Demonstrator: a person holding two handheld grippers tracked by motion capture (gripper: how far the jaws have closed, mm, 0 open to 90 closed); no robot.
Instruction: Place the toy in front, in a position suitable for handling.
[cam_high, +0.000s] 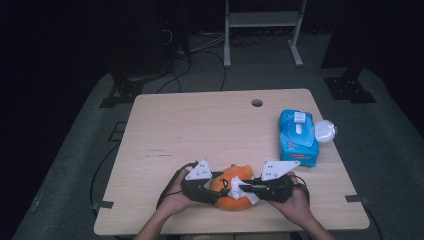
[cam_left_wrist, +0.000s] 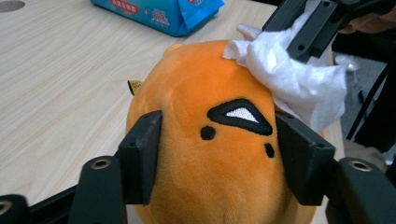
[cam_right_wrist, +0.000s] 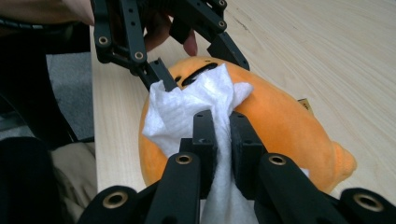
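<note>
An orange plush toy (cam_high: 233, 192) lies near the bottom edge of the wooden table (cam_high: 200, 130), low and centre in the high view, between the two hands. In the left gripper view it sits at centre frame, its stitched face, a black mouth with a white patch and small black dots, turned up toward the camera.

The left gripper (cam_left_wrist: 217, 144) clasps the toy: its two black jaws press against the plush on either side of the face, so it is closed on the toy and steadies it. The right gripper (cam_right_wrist: 218, 140) has its jaws pinched tight on a white wipe (cam_right_wrist: 187, 109), which drapes over the top of the toy, touching the plush just beside the face. In the left gripper view the wipe (cam_left_wrist: 289, 81) sits at upper right, on the toy's crown.

The relation that matters: the wipe lies on top of the toy, and the face lies just beyond the wipe's free edge, toward the left gripper. In the right gripper view the toy's long axis runs from upper left to lower right. My guess is that the job is wiping the toy clean, with the right hand doing the stroking.

At the right of the high view lies a blue pack of wipes (cam_high: 298, 137), its lid (cam_high: 325, 131) flipped open; whether a sheet pokes out I cannot tell.
</note>
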